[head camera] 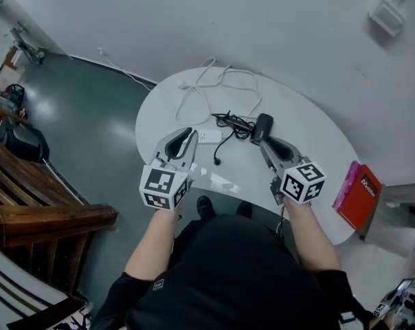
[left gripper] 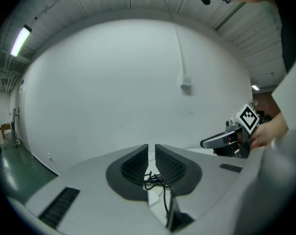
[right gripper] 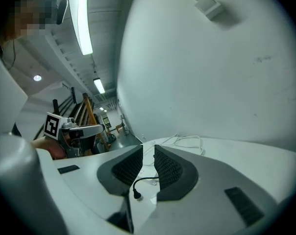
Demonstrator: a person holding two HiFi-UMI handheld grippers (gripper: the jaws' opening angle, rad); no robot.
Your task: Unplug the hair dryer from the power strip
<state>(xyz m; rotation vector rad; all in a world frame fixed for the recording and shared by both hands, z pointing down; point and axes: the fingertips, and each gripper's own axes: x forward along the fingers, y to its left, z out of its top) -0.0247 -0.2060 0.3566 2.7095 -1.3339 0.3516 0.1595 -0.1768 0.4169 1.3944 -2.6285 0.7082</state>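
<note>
On the round white table (head camera: 310,133) lies a white power strip (head camera: 209,137), with its white cable (head camera: 214,84) looped behind it. The black hair dryer (head camera: 262,126) lies to the right of it, its cord bundled (head camera: 231,121) between them. The dryer's black plug (head camera: 217,161) lies loose on the table, out of the strip; the right gripper view shows it (right gripper: 136,195) below the jaws. My left gripper (head camera: 188,135) hovers over the strip (left gripper: 154,196), jaws a narrow gap apart and empty. My right gripper (head camera: 264,141) hangs above the dryer's near side, also narrowly open and empty.
A red book (head camera: 359,194) lies at the table's right edge. A small white piece (head camera: 220,180) sits near the front edge. Wooden benches (head camera: 29,205) stand on the floor to the left. A bare white wall rises behind the table.
</note>
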